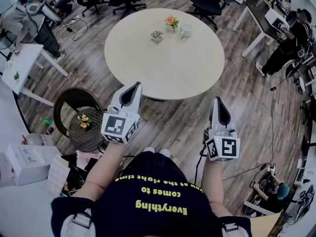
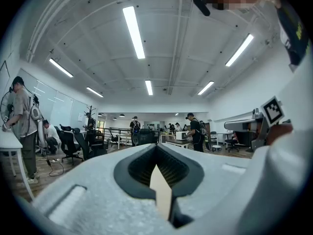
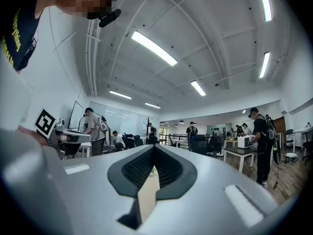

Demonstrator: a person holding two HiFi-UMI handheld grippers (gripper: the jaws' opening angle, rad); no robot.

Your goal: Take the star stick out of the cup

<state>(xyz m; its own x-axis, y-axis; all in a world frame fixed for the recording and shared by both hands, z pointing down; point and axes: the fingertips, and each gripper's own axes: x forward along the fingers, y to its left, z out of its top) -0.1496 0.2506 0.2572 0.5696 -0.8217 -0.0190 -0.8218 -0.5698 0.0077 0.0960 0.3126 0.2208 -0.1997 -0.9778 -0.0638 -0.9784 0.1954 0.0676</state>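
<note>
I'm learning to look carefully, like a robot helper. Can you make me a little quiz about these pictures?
1. What shape is the table that the cup stands on?
2. The left gripper and the right gripper are: A) open wide; B) shut, with nothing in them; C) shut on the cup.
3. True or false: the cup is on the floor.

Key: 1. Round. 2. B. 3. False, it stands on the table, far from both grippers.
</note>
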